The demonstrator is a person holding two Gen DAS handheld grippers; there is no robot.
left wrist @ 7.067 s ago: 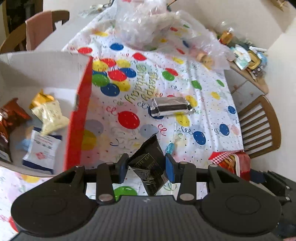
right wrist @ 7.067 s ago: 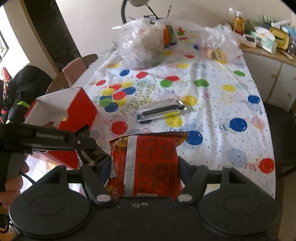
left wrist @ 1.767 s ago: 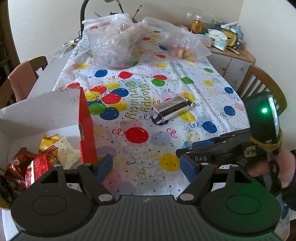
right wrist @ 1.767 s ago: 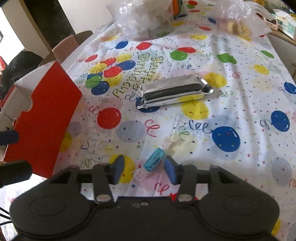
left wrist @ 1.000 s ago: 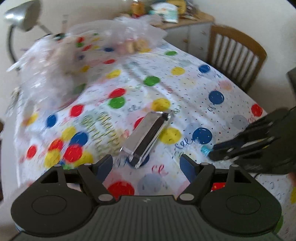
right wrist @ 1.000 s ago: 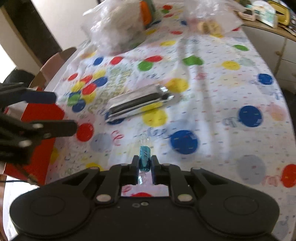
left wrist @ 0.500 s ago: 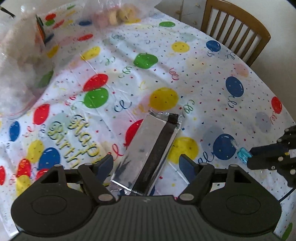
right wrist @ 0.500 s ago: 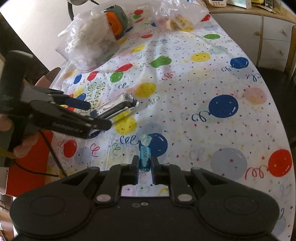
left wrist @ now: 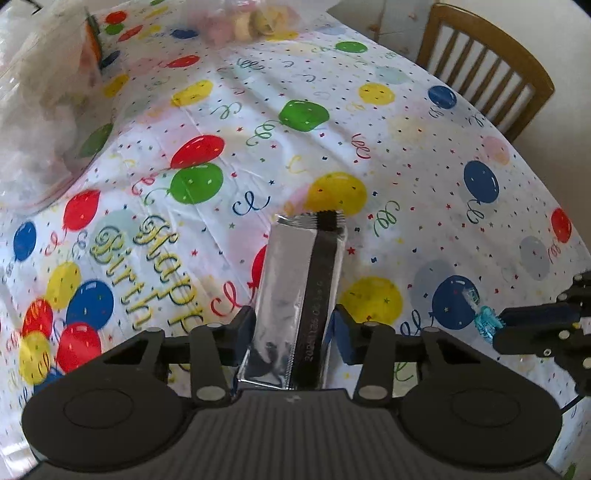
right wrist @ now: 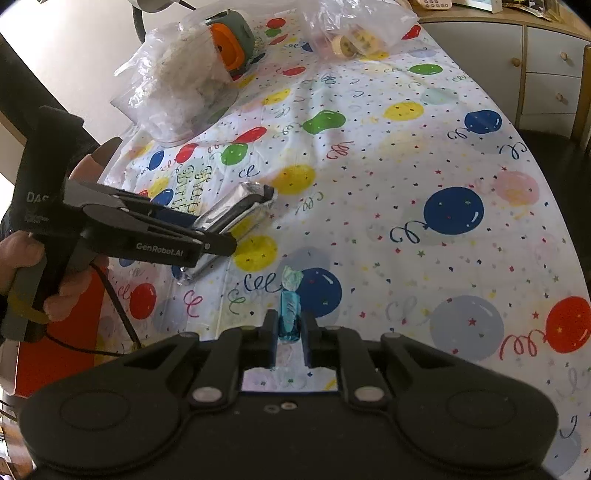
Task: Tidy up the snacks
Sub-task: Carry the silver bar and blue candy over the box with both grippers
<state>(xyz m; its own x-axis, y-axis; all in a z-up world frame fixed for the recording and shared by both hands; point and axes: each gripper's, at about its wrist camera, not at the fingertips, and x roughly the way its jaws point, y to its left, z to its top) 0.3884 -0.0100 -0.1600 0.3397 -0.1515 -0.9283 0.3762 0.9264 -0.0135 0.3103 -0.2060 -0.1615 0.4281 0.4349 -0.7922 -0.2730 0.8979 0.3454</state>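
A long silver foil snack packet lies on the balloon-print tablecloth. My left gripper points steeply down over its near end, jaws closing, both pads touching the packet's sides. The right wrist view shows the same gripper at the packet. My right gripper is shut on a small blue wrapped candy, held just above the cloth. It reaches in from the right edge of the left wrist view as the right gripper with the candy.
A red and white cardboard box stands at the left table edge. Clear plastic bags sit at the far end. A wooden chair and a cabinet flank the table's right side.
My left gripper came down over the silver packet and its jaws narrowed from wide apart onto the packet's sides. The right gripper kept its hold on the blue candy.
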